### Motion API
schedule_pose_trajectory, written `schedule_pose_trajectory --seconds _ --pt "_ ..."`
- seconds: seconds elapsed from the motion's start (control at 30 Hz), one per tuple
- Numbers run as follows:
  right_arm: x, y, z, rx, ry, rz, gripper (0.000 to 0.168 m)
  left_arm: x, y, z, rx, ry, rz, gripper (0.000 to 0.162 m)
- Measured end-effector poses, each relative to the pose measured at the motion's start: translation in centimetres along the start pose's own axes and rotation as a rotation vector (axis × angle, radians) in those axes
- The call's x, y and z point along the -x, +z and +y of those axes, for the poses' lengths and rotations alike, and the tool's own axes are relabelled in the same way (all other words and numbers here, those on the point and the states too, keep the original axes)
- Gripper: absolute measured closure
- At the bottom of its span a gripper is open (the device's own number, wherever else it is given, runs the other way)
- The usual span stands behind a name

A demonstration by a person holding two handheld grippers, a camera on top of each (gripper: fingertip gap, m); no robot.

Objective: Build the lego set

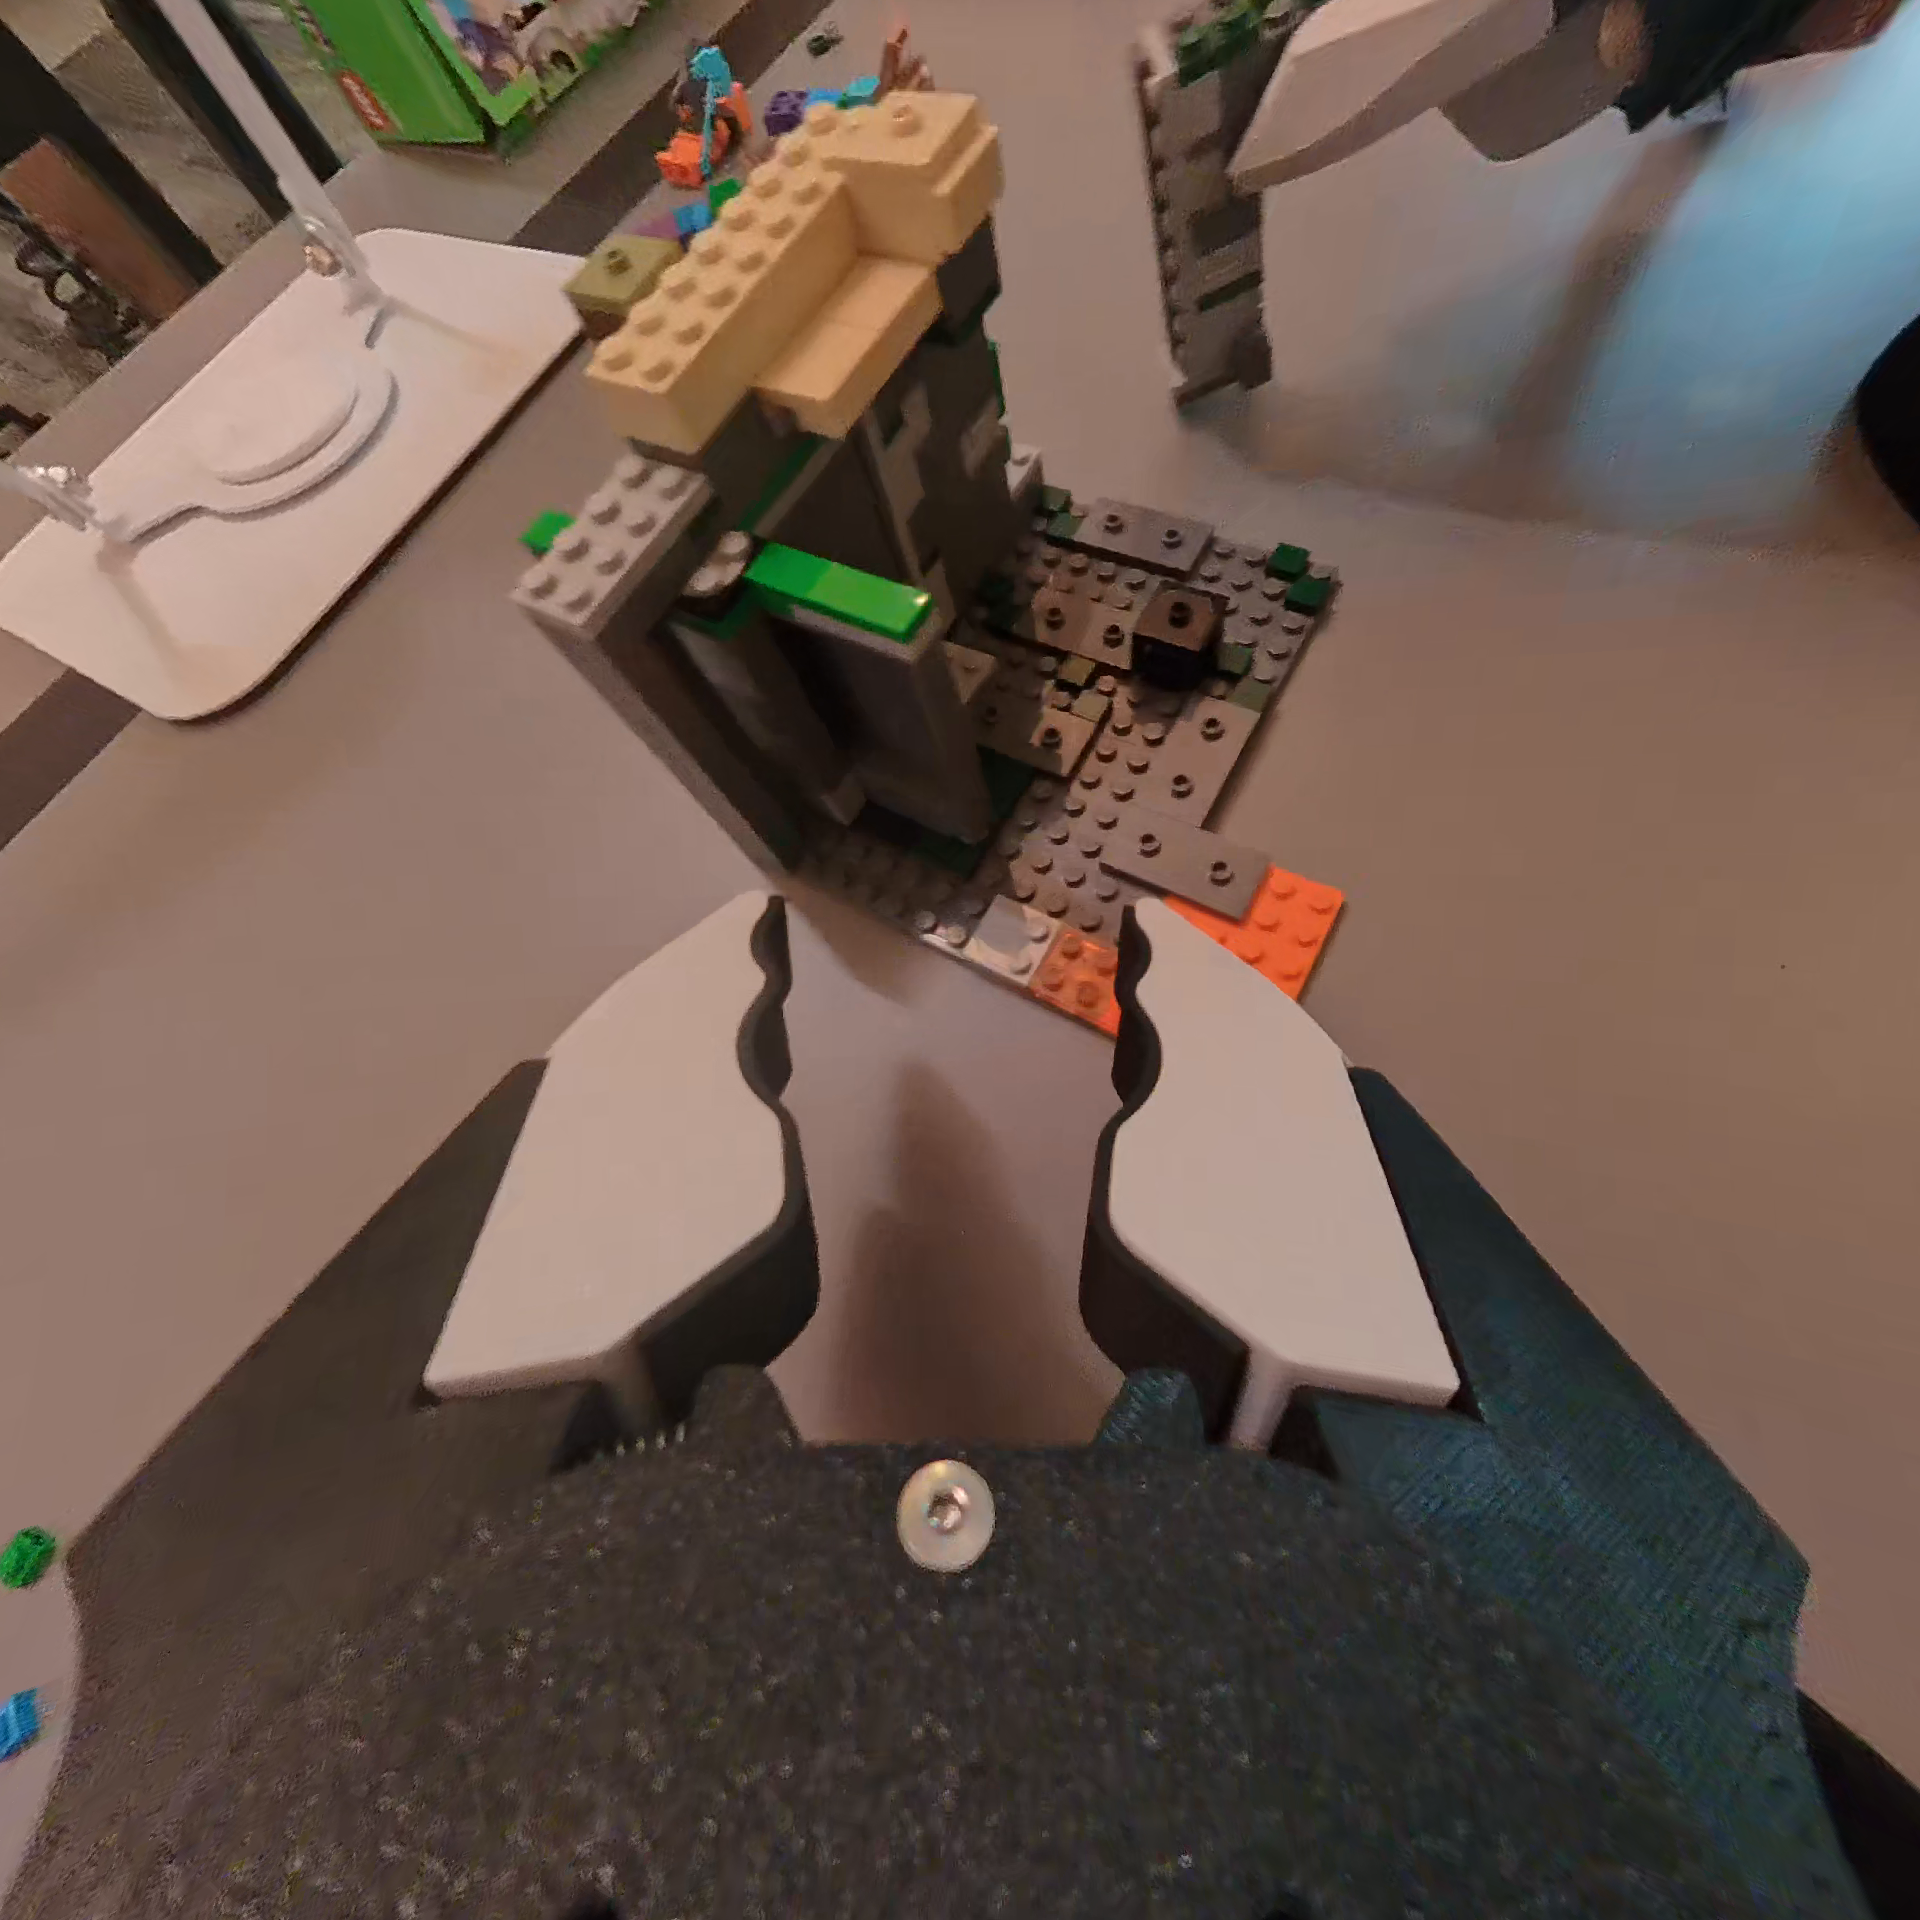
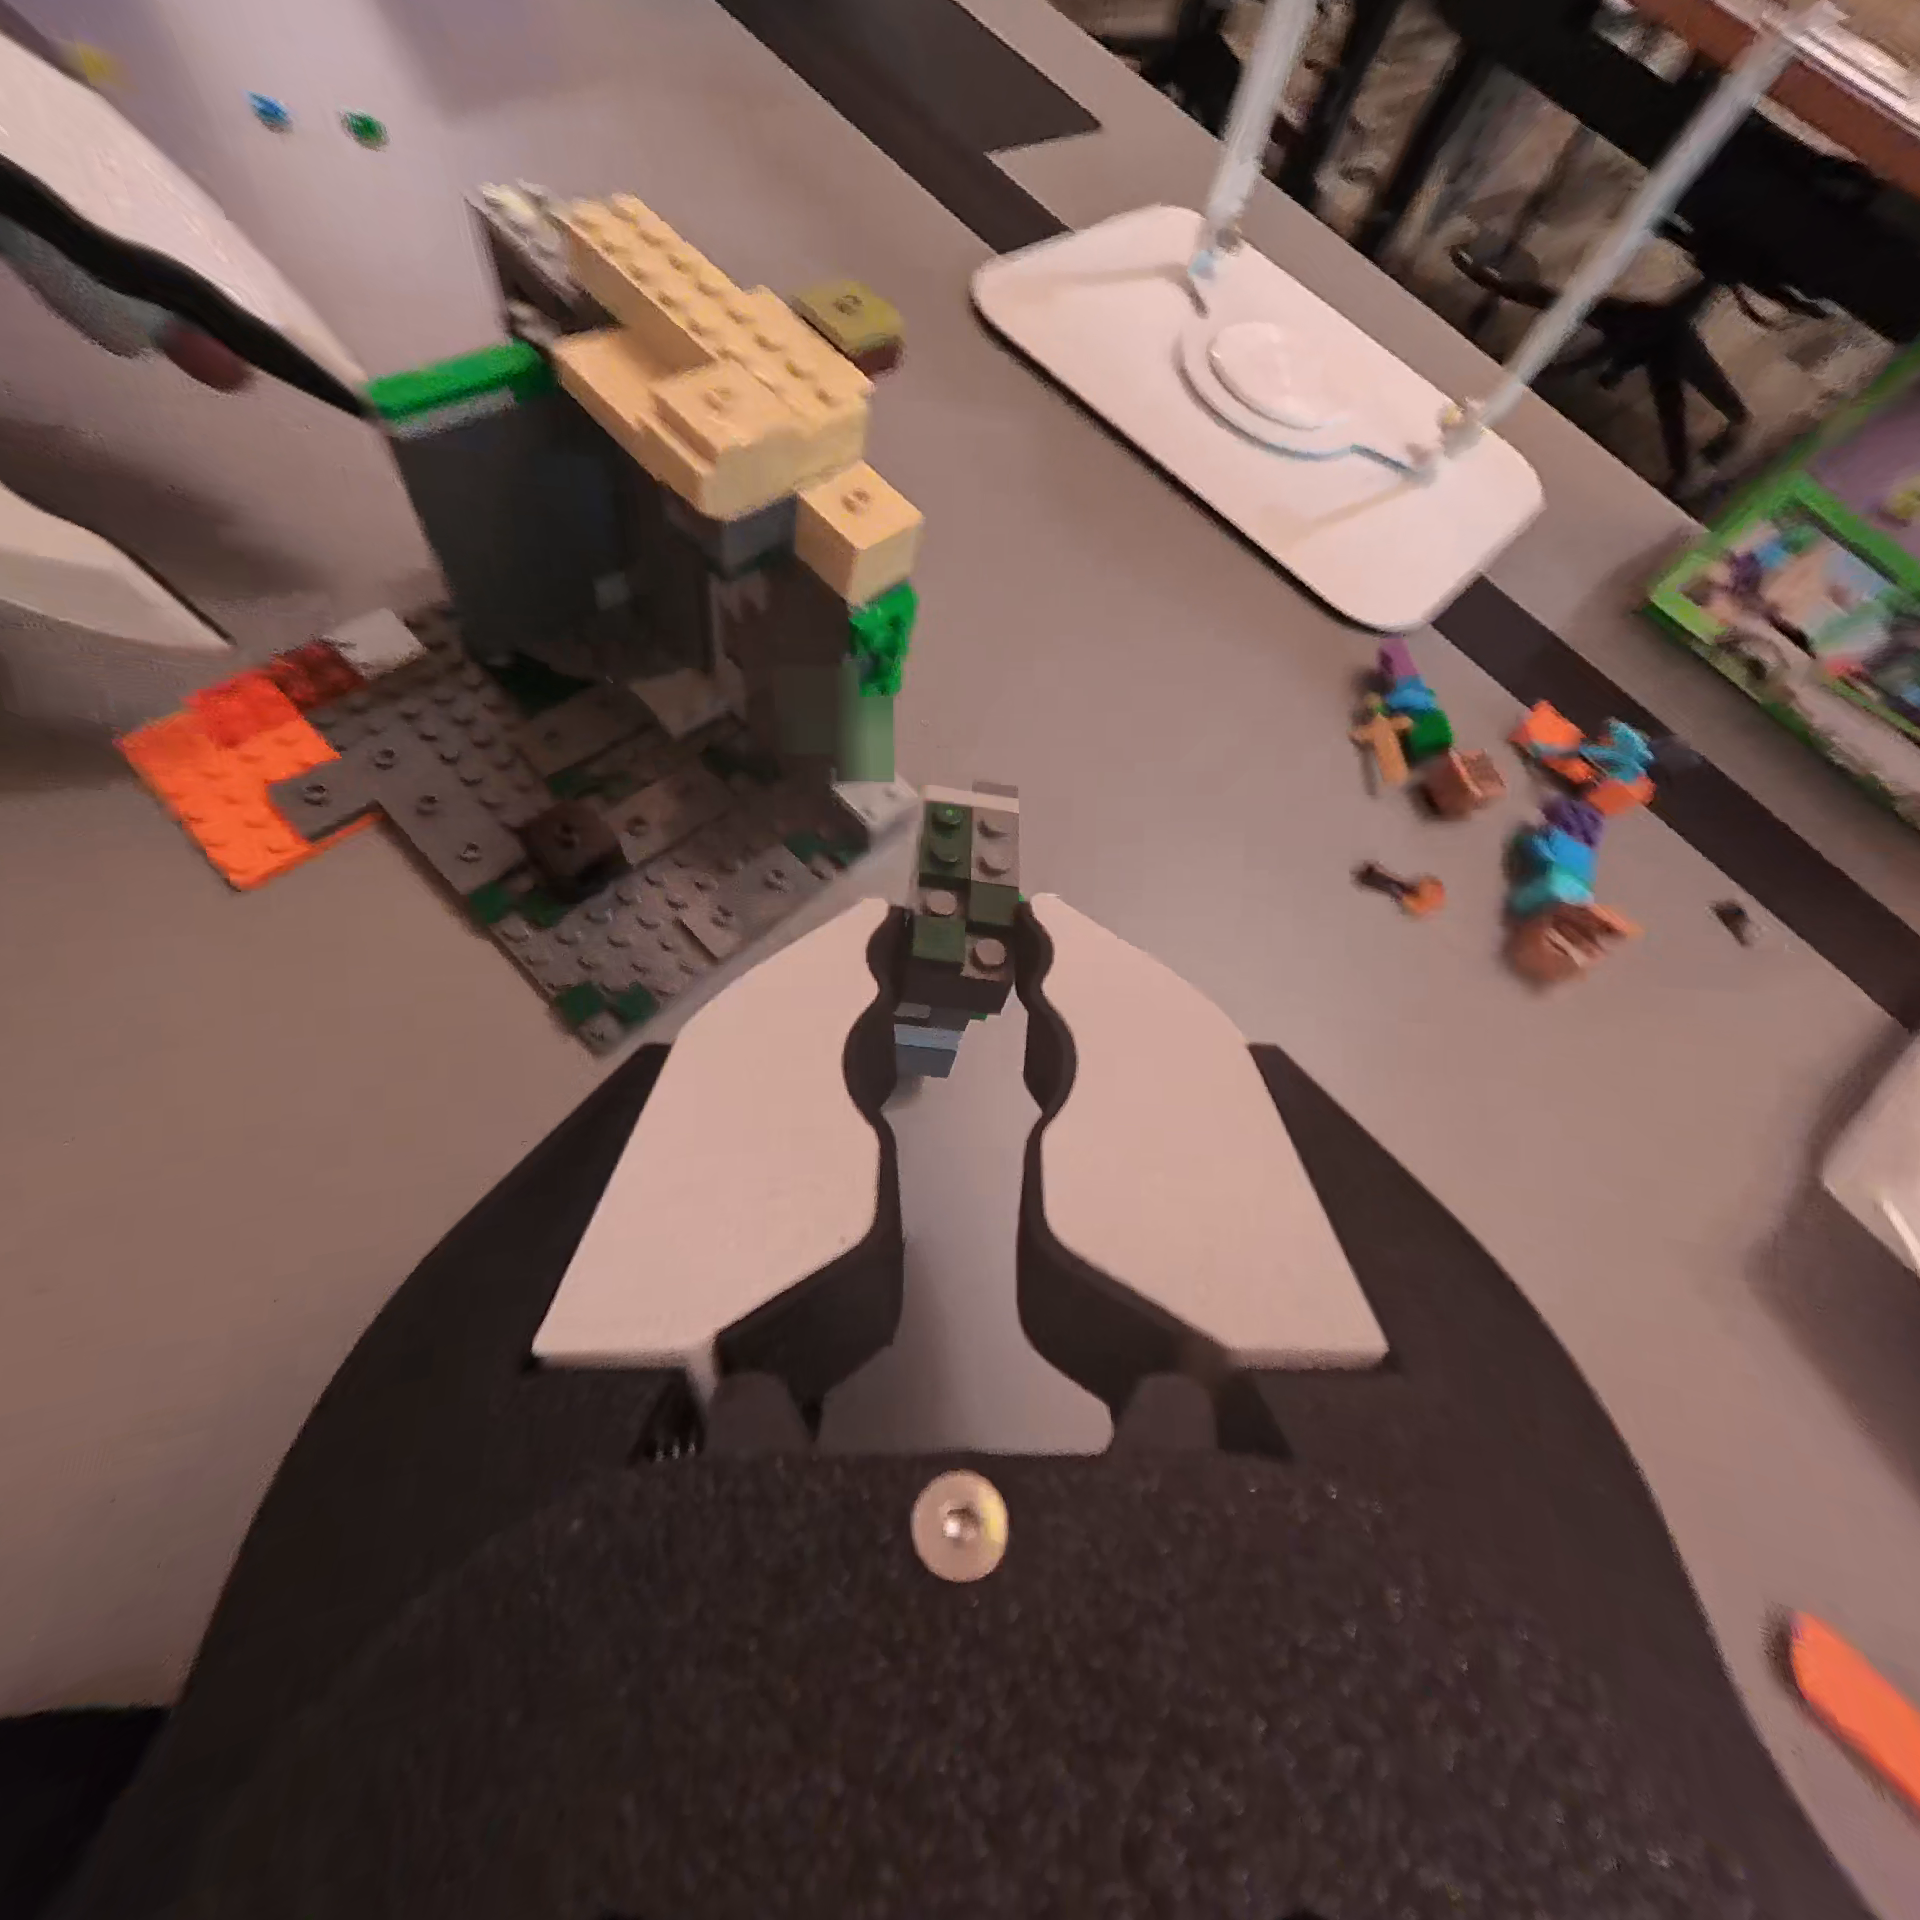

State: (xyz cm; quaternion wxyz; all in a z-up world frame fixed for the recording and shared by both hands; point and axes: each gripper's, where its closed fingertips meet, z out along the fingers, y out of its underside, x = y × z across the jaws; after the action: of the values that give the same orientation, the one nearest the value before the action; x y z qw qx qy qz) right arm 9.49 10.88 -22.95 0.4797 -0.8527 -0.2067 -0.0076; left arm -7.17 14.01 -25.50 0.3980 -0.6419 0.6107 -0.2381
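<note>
The lego build stands on a grey studded baseplate (image 1: 1164, 769) with orange plates (image 1: 1283, 925) at one corner. Its dark grey tower has a tan top (image 1: 810, 260) and a bright green bar (image 1: 842, 592). My left gripper (image 1: 954, 935) is open and empty, just short of the baseplate's near corner. My right gripper (image 2: 961, 920) is shut on a narrow grey and dark green brick wall piece (image 2: 971, 842), held above the table beside the baseplate (image 2: 623, 925) and tower (image 2: 665, 447). In the left wrist view the wall piece (image 1: 1210, 249) hangs at the top right under a right-gripper finger (image 1: 1351, 104).
A white stand base (image 1: 260, 457) (image 2: 1257, 416) lies beyond the build. A green set box (image 1: 436, 73) (image 2: 1797, 634) sits at the table's far side. Minifigures and loose pieces (image 2: 1558, 821) (image 1: 707, 125) are scattered near it. A small green stud (image 1: 26, 1555) lies by my left gripper. The tips of one gripper are about 15 centimetres away from the tips of the other. My left tips are roughly 5 centimetres from the bright green bar (image 1: 842, 592).
</note>
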Motion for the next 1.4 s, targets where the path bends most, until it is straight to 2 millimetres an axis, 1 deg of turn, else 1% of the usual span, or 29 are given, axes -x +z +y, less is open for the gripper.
schedule_pose_trajectory --seconds 0.1,0.2,0.27,0.37,0.43,0.47,0.53,0.6,0.63,0.67,0.7,0.73,0.8,0.87,0.9,1.03,1.13,1.23,1.3,1.33,1.4 --pt "-2.1 -0.4 1.5 -0.002 0.088 0.083 0.147 0.5 0.0 0.3 -0.003 -0.022 -0.003 0.103" --pt "-3.4 -0.6 2.3 -0.032 0.165 0.109 0.147 0.5 0.0 0.0 -0.014 -0.017 -0.011 0.104" --pt "-3.6 -0.6 2.4 -0.04 0.167 0.116 0.147 0.5 -0.1 -0.1 -0.02 -0.015 -0.015 0.104" --pt "-3.4 -0.4 2.5 -0.033 0.168 0.107 0.147 0.5 -0.1 -0.1 -0.025 -0.019 -0.018 0.104" --pt "-3.4 -0.4 2.5 -0.027 0.16 0.119 0.142 0.5 -0.1 -0.2 -0.029 -0.023 -0.014 0.104" --pt "-3.5 -0.5 2.4 -0.029 0.161 0.126 0.136 0.5 -0.2 -0.2 -0.033 -0.024 -0.014 0.104" --pt "-3.8 -1.2 1.6 -0.06 0.177 0.138 0.128 0.6 -0.3 -0.4 -0.048 -0.025 -0.019 0.105" --pt "-4.3 -2.7 -0.3 -0.143 0.161 0.176 0.125 0.9 -0.4 -0.8 -0.075 -0.029 -0.025 0.105" --pt "-4.0 -3.6 -1.6 -0.192 0.139 0.184 0.126 1.1 -0.5 -1.1 -0.093 -0.032 -0.03 0.106" --pt "-3.2 -4.2 -2.9 -0.229 0.119 0.163 0.128 1.4 -0.5 -1.3 -0.108 -0.035 -0.036 0.106" --pt "-1.8 -4.5 -3.8 -0.241 0.1 0.117 0.131 1.8 -0.3 -1.5 -0.121 -0.038 -0.042 0.106" --pt "-0.3 -4.2 -4.4 -0.221 0.076 0.058 0.131 2.1 -0.1 -1.6 -0.128 -0.041 -0.04 0.105" --pt "2.6 -2.9 -4.4 -0.125 -0.008 -0.039 0.13 3.1 0.3 -1.8 -0.133 -0.043 -0.034 0.104" --pt "4.0 -1.5 -4.3 -0.046 -0.127 -0.073 0.131 3.8 0.9 -2.1 -0.133 -0.031 -0.019 0.102" --pt "4.2 -0.7 -4.0 0.005 -0.19 -0.08 0.131 4.1 1.2 -2.1 -0.125 -0.012 -0.01 0.101" --pt "3.0 1.9 -4.0 0.167 -0.451 -0.088 0.131 4.6 2.5 -2.3 -0.102 0.076 0.035 0.102" --pt "2.5 3.4 -4.0 0.254 -0.566 -0.146 0.131 4.5 3.4 -2.4 -0.089 0.111 0.076 0.104" --pt "2.4 4.7 -3.9 0.302 -0.614 -0.203 0.136 4.3 3.6 -2.3 -0.087 0.128 0.084 0.111" --pt "1.9 5.3 -4.1 0.322 -0.635 -0.209 0.143 4.2 3.4 -2.2 -0.094 0.135 0.079 0.118" --pt "1.8 5.6 -4.2 0.329 -0.633 -0.221 0.143 4.2 3.2 -2.2 -0.1 0.14 0.075 0.123" --pt "1.5 6.2 -4.6 0.329 -0.627 -0.224 0.149 4.0 2.8 -2.3 -0.116 0.149 0.074 0.129"
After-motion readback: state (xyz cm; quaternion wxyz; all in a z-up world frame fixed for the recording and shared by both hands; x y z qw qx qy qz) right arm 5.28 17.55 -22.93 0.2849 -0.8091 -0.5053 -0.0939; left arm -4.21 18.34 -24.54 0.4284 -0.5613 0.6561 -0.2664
